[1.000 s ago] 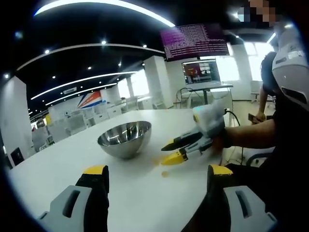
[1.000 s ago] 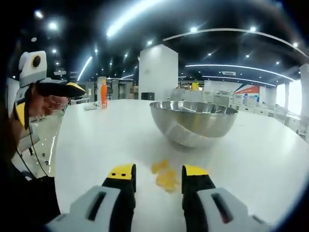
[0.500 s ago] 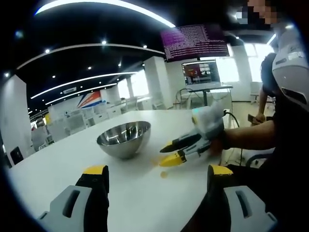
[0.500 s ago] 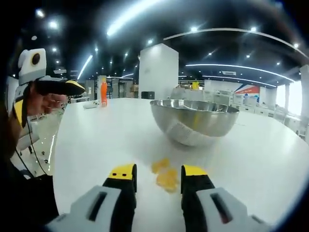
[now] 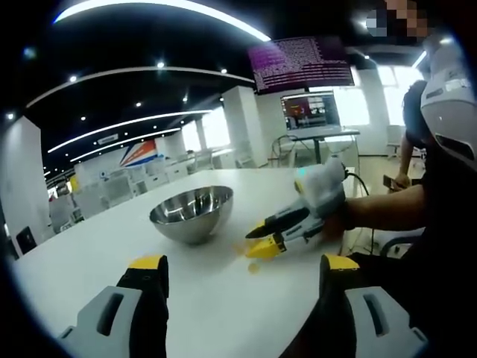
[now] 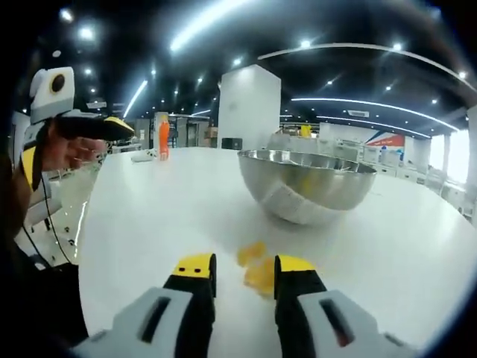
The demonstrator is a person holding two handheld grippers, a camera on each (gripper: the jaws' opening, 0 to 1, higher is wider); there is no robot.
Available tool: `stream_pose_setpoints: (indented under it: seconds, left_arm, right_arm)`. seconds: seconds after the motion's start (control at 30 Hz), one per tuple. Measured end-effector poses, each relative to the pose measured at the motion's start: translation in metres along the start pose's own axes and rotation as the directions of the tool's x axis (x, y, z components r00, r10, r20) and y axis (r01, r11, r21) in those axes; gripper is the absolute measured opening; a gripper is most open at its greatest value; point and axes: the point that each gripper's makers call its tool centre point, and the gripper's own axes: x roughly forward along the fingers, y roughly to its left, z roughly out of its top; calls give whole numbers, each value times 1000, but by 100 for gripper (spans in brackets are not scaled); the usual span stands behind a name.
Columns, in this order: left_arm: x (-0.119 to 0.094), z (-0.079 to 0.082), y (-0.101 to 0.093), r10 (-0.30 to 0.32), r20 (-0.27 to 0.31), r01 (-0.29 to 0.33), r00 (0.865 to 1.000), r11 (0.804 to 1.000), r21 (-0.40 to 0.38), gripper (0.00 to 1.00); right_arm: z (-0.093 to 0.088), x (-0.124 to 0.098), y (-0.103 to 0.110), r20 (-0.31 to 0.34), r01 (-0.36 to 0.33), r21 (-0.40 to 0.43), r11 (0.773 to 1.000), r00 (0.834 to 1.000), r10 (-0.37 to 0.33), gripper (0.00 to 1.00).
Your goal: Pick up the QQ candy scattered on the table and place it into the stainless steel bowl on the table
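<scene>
Here, the right gripper is reaching low over the white worktop, and its two yellow-tipped fingers are standing narrowly apart around a piece of yellow QQ candy. The candy is lying on the worktop between the fingertips, close to the right one; whether the fingers are already touching it is hard to tell, because the fisheye picture is soft there. A second candy piece is lying just beyond the tips, toward the stainless steel bowl. The bowl is standing upright on the worktop, near the candy but apart from it. An orange bottle is standing at the far edge of the worktop.

In the left gripper view, the right gripper is coming in from the right side, held by a person's hand, with its tips down at the worktop beside the bowl. A small yellow candy piece is lying just near these tips. The left gripper is hanging above the worktop, well apart from the bowl, and its fingers are standing wide with nothing between them. Two screens are glowing behind the worktop.
</scene>
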Motion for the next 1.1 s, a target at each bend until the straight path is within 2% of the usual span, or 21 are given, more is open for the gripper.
stream_pose_setpoints:
  seconds: [0.17, 0.27, 0.33, 0.37, 0.47, 0.6, 0.83, 0.97, 1.1]
  left_arm:
    - [0, -2, 6, 19, -5, -19, 1000, 1000, 1, 83]
    - [0, -1, 5, 16, -3, -16, 1000, 1000, 0, 83]
    - [0, -1, 4, 13, -3, -13, 1000, 1000, 2, 83]
    - [0, -1, 4, 13, -2, -13, 1000, 1000, 2, 83]
    - [0, 0, 5, 14, 0, -14, 1000, 1000, 1, 83]
    - [0, -1, 5, 14, -2, -14, 1000, 1000, 2, 83]
    - [-2, 3, 4, 17, 8, -17, 1000, 1000, 8, 83]
    - [-3, -1, 8, 28, -4, -28, 1000, 1000, 5, 83]
    - [-3, 0, 7, 25, 1, -25, 1000, 1000, 2, 83]
  right_arm:
    - [3, 0, -3, 12, 7, 4, 1000, 1000, -7, 5]
    - [3, 0, -2, 11, -2, 17, 1000, 1000, 2, 6]
    - [3, 2, 0, 18, -8, 8, 1000, 1000, 8, 16]
    - [3, 2, 0, 16, -8, 5, 1000, 1000, 8, 17]
    - [2, 3, 0, 13, -8, 1, 1000, 1000, 8, 14]
    - [2, 3, -4, 12, 4, -31, 1000, 1000, -3, 2]
    - [1, 2, -1, 11, 5, -47, 999, 1000, -5, 0]
    - [1, 1, 1, 13, 10, -64, 998, 1000, -9, 0]
    - [2, 0, -3, 15, 12, -48, 999, 1000, -11, 0]
